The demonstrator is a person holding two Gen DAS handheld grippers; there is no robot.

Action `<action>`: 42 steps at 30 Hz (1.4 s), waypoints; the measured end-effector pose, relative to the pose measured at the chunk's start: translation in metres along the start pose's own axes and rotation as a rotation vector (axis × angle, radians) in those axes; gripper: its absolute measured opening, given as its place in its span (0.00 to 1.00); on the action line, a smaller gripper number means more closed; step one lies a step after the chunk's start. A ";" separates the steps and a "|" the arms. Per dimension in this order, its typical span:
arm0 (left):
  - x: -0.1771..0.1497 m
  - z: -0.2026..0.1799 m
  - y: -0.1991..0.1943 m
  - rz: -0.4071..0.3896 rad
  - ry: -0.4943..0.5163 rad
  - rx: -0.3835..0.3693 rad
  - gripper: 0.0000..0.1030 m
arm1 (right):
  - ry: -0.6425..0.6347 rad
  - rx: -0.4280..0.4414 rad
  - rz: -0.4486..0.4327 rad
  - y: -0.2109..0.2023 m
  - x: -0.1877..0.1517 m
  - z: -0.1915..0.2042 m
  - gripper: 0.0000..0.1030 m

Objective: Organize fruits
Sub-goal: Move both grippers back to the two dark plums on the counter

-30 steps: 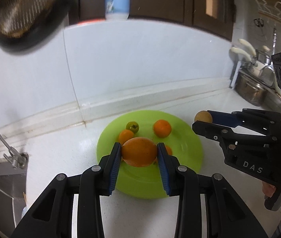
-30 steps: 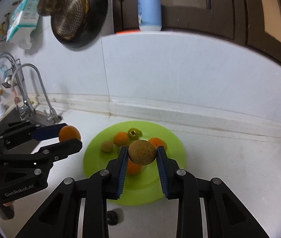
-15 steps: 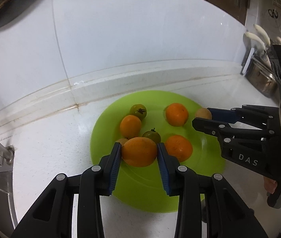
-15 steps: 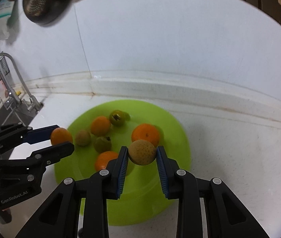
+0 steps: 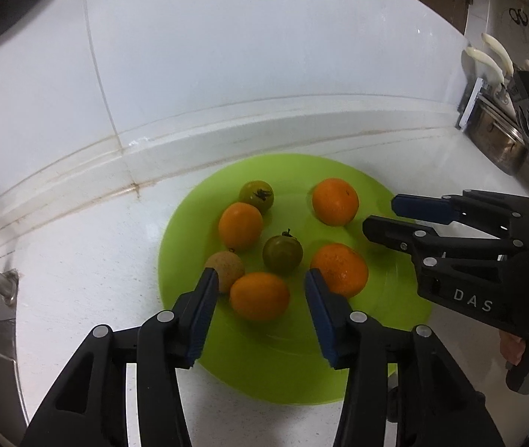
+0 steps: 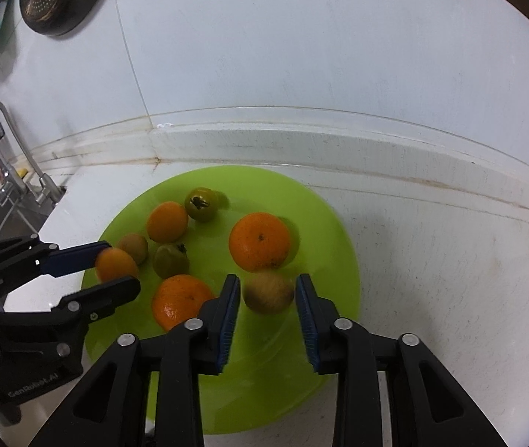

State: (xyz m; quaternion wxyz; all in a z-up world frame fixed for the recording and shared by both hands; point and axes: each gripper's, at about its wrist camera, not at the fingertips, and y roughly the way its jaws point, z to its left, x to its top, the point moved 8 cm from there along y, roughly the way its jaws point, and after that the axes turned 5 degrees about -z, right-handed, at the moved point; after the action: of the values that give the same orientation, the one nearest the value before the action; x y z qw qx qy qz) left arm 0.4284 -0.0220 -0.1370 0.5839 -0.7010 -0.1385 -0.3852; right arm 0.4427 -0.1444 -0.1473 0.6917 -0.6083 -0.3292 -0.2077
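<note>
Both claws stood open over the round lime-green plastic plate (image 5: 406, 309), each with a fruit lying loose between its fingers.

The left claw (image 5: 260, 279) was spread wide around a small smooth orange citrus fruit (image 5: 259, 296) near the plate's near-left edge, pads clear of it on both sides. The right claw (image 6: 267, 290) was likewise parted around a dull tan-brown round fruit (image 6: 268, 291) near the plate's right side, gripping nothing. Other oranges, two green tomato-like fruits (image 5: 282, 254) and another tan fruit (image 5: 227, 268) sat further back on the plate, which rested on the white speckled tabletop (image 5: 78, 260). By my reading, the placing step was ending. Next, each claw should draw straight back without nudging its fruit, since both look ready to roll.
</note>
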 end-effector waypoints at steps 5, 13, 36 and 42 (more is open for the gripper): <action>0.004 0.002 -0.012 -0.022 -0.001 0.012 0.52 | 0.002 0.000 -0.015 -0.011 0.002 0.001 0.38; 0.008 0.004 -0.043 -0.069 0.001 0.044 0.63 | -0.011 -0.001 -0.065 -0.042 0.006 0.011 0.38; -0.012 -0.020 -0.147 -0.228 0.089 0.043 0.87 | -0.016 -0.115 -0.230 -0.157 -0.021 0.035 0.60; -0.021 -0.035 -0.164 -0.262 0.139 0.019 0.88 | -0.006 -0.150 -0.248 -0.179 -0.039 0.038 0.60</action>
State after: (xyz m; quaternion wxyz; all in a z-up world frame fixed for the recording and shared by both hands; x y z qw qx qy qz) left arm 0.2956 -0.0033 -0.0342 0.5436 -0.6428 -0.1916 -0.5045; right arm 0.2849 -0.1427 -0.0468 0.6125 -0.6135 -0.3872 -0.3139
